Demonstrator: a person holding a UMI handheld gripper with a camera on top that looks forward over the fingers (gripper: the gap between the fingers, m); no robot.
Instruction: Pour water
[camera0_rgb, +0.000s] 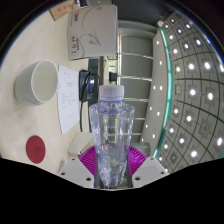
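Observation:
A clear plastic water bottle (112, 130) with a white cap stands upright between my fingers, rising well above them. My gripper (112, 165) is shut on the bottle's lower body, with the magenta pads (93, 160) pressing on both sides. A white cup (38, 81) sits to the left and beyond the fingers, on the white table (30, 120), its open mouth showing. The bottle's base is hidden between the fingers.
A red round disc (37, 148) lies on the table left of the fingers. White papers (68, 95) and a dark object (90, 82) lie behind the bottle. A white box (92, 30) stands farther back. A glass-edged surface (165, 90) curves along the right.

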